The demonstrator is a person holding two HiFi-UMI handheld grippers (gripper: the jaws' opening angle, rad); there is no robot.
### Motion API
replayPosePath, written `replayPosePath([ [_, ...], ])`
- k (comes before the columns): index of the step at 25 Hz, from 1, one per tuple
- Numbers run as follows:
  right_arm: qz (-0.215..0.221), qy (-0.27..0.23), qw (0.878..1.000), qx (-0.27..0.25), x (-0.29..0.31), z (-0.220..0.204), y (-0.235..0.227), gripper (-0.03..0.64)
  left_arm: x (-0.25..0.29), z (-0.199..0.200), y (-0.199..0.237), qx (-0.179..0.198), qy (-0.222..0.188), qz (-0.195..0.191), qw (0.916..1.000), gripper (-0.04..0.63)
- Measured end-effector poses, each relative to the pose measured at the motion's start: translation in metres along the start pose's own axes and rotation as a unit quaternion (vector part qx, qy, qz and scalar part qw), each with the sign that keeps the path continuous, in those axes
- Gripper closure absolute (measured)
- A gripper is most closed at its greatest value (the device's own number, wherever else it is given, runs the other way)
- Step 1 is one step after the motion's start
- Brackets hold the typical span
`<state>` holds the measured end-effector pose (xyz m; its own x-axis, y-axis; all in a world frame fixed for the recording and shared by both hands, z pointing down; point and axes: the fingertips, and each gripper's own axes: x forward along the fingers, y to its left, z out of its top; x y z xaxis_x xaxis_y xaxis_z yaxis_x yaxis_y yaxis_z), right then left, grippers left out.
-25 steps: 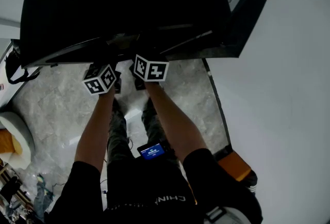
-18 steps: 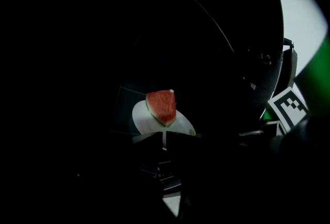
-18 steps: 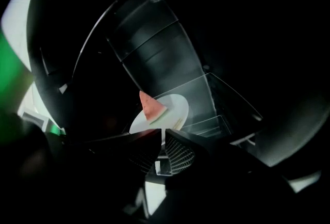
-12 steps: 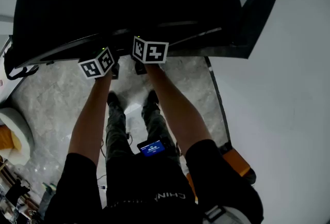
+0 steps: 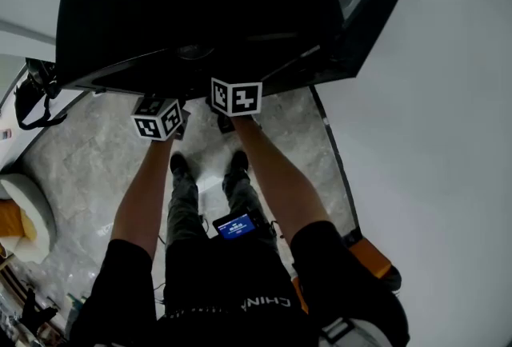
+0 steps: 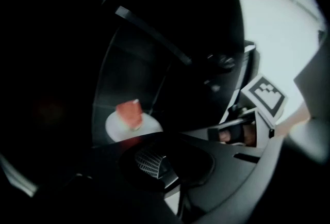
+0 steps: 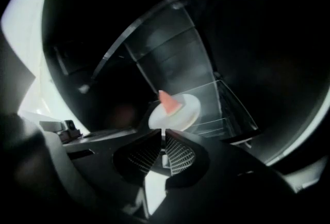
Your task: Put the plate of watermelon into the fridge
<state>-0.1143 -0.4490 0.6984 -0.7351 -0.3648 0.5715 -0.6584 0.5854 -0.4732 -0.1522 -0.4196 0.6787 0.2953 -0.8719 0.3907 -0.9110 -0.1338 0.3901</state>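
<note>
While the plate of watermelon sits on a glass shelf inside the dark fridge, I hold my left gripper and right gripper at the fridge's front edge. Both have their fingers pressed together on nothing. The fridge's door stands open beside them, over a marble floor.

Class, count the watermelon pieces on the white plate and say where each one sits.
1. One red watermelon piece stands on the white plate, which sits on a glass shelf inside the dark fridge. Others could be hidden behind it.
</note>
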Motion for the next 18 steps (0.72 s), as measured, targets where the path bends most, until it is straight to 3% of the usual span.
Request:
replayPosePath([
  [4, 0.042, -0.001, 0.999, -0.028, -0.033, 0.009, 0.044, 0.584, -0.029, 0.040, -0.040, 0.030, -0.046, -0.053, 0.9971, 0.581],
  [10, 0.037, -0.019, 0.998, -0.041, -0.099, 0.020, 0.090, 0.601, -0.081, 0.064, -0.089, 0.045, -0.021, -0.078, 0.9957, 0.583],
  [18, 0.048, -0.037, 0.997, -0.048, -0.153, 0.042, 0.129, 0.602, -0.126, 0.102, -0.132, 0.079, -0.011, -0.138, 0.9872, 0.583],
])
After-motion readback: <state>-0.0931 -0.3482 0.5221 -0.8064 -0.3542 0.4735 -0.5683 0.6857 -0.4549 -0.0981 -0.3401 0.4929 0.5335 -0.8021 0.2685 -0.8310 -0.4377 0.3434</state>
